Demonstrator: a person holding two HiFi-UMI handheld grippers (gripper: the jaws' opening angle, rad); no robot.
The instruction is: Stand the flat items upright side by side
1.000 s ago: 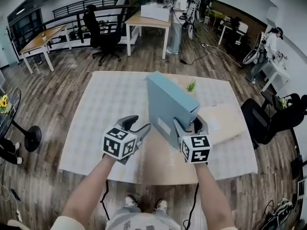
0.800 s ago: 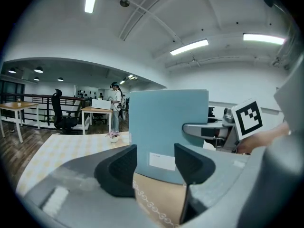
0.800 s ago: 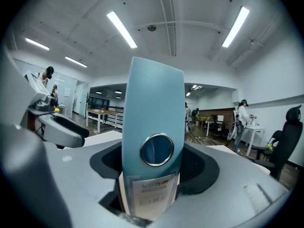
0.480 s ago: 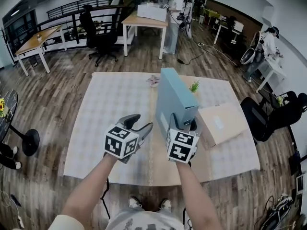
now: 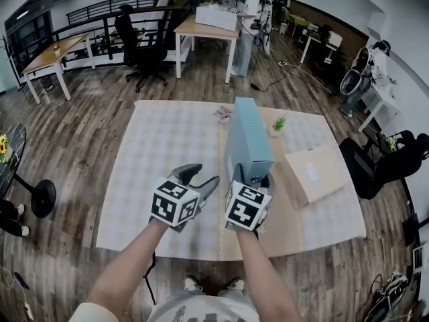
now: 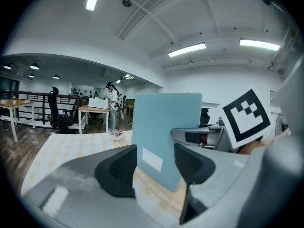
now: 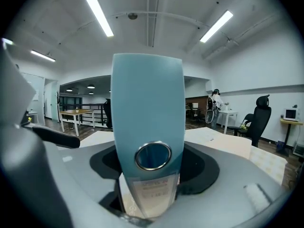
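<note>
Standing upright on the surface (image 5: 161, 153), the blue binder (image 5: 247, 136) is clamped at its spine by the right gripper (image 5: 253, 178). Just beside it, the left gripper (image 5: 200, 177) hovers with jaws apart, holding nothing. A cardboard box (image 5: 315, 173) lies flat on the binder's right.

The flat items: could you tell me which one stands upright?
The blue binder, gripped on edge by the right gripper; the tan box to its right lies flat.

Bright, even illumination is supplied by ceiling strip lights (image 6: 186, 50), and only soft shadows are cast. Strong fisheye curvature is seen at all edges. Corners are vignetted in both gripper views, where the nearest surfaces are rendered blurred.
</note>
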